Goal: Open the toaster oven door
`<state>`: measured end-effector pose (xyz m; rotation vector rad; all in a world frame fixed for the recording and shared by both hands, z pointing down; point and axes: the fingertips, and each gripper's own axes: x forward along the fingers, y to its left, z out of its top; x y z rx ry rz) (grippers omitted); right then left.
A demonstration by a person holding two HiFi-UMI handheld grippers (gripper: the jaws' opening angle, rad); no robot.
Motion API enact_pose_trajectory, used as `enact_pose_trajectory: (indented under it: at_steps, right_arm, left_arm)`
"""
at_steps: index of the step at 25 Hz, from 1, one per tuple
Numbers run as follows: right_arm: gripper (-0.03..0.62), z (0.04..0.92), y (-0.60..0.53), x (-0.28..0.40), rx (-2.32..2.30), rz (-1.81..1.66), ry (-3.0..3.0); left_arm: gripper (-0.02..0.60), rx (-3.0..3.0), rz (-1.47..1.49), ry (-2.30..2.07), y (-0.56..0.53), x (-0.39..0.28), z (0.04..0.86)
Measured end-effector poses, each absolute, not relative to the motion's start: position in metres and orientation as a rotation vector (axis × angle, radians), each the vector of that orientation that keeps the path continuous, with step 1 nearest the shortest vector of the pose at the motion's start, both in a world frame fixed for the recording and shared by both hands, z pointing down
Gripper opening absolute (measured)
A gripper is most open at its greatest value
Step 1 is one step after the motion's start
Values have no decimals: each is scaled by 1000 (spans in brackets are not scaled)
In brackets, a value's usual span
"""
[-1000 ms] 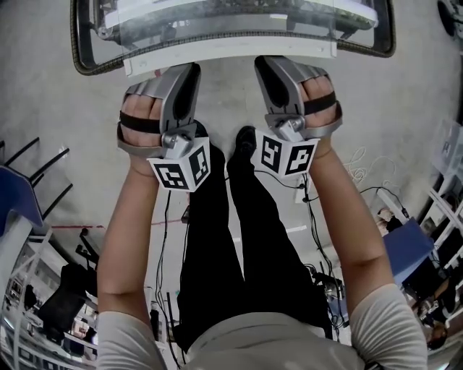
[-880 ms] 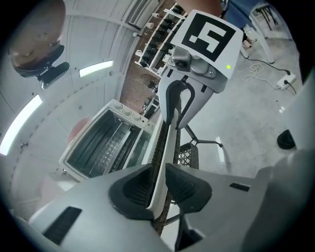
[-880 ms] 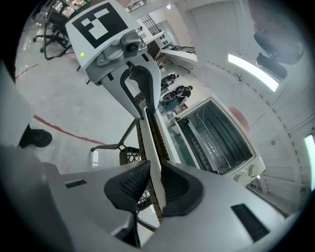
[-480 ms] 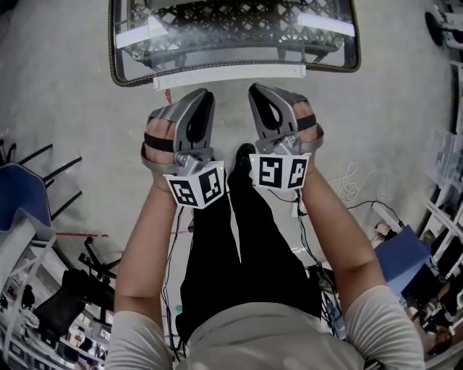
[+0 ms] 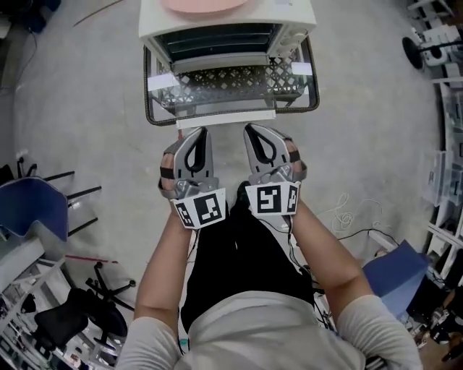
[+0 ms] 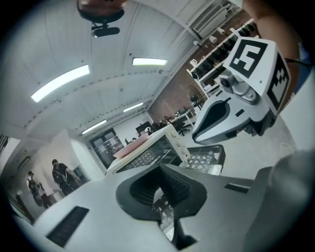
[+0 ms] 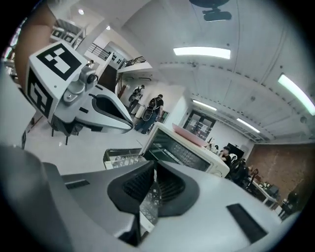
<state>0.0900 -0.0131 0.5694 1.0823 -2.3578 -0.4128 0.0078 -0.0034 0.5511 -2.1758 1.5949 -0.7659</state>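
1. The toaster oven is a boxy cream-white metal case. Its door is a glass pane in a dark frame with rounded corners, and a diamond mesh pattern shows in the pane. A white bar handle runs along the door's near edge.
2. The oven sits at the top centre of the head view. Its door lies folded all the way down, flat towards the person, and the dark slatted cavity is exposed. A flat pink plate rests on the oven roof.
3. Both tongs are smooth grey plastic with ribbed black pads, and each carries a black-and-white marker cube.
   - The left tongs sit just below the handle, apart from it, with jaws pressed together on nothing.
   - The right tongs sit beside them. Their jaws are closing, and a thin slit between them holds nothing.
4. Bare grey floor lies between the tongs and the handle. A blue chair stands at the left edge of the frame, and loose cables trail at the lower right.
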Motion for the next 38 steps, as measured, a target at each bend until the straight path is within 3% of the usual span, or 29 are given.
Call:
enact_pose_trajectory:
  at_steps: [19, 38]
  right_arm:
    - [26, 339, 34, 125, 1252, -96, -2675]
    - [21, 301, 45, 140, 1181, -27, -2770]
  left_arm:
    - [17, -2374, -222, 2026, 36, 0, 332]
    - [17, -2360, -185, 2059, 79, -35, 283]
